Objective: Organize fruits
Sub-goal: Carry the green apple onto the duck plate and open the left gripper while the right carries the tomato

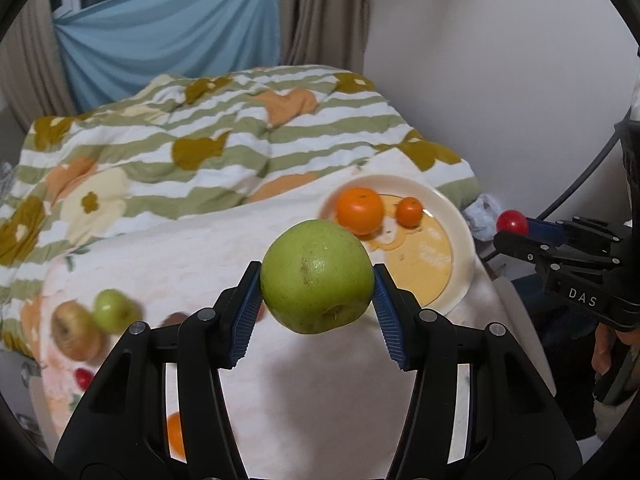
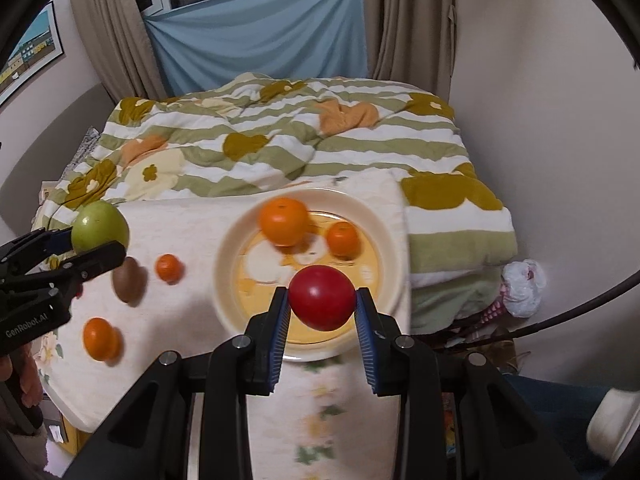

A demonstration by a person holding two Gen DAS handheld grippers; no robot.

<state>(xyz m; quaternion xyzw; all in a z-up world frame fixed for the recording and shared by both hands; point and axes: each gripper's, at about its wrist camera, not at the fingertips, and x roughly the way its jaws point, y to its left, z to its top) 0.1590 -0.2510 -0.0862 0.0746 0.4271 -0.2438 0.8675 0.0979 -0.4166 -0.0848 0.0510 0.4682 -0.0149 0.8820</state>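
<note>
We carry two fruits: left hand-held gripper (image 1: 316,284) clamps the green apple (image 1: 317,276), right hand-held gripper (image 2: 322,300) pinches the red fruit (image 2: 322,298) over the plate (image 2: 232,240) (oranges already there).

Big green apple (image 1: 317,276), bit scuffed on the skin, is up in the air, pinched between blue pads. Small red tomato (image 2: 322,298) same deal, held up over the cream plate (image 2: 230,240). On that plate: a large orange (image 2: 284,221) and a smaller mandarin (image 2: 342,239), side by side. Still lying on the white cloth (image 2: 192,320): a kiwi (image 2: 129,280), two little mandarins (image 2: 169,267) (image 2: 100,338), another green apple (image 1: 115,311), a brownish fruit (image 1: 76,330) touching it, and one more tomato (image 1: 83,378).
</note>
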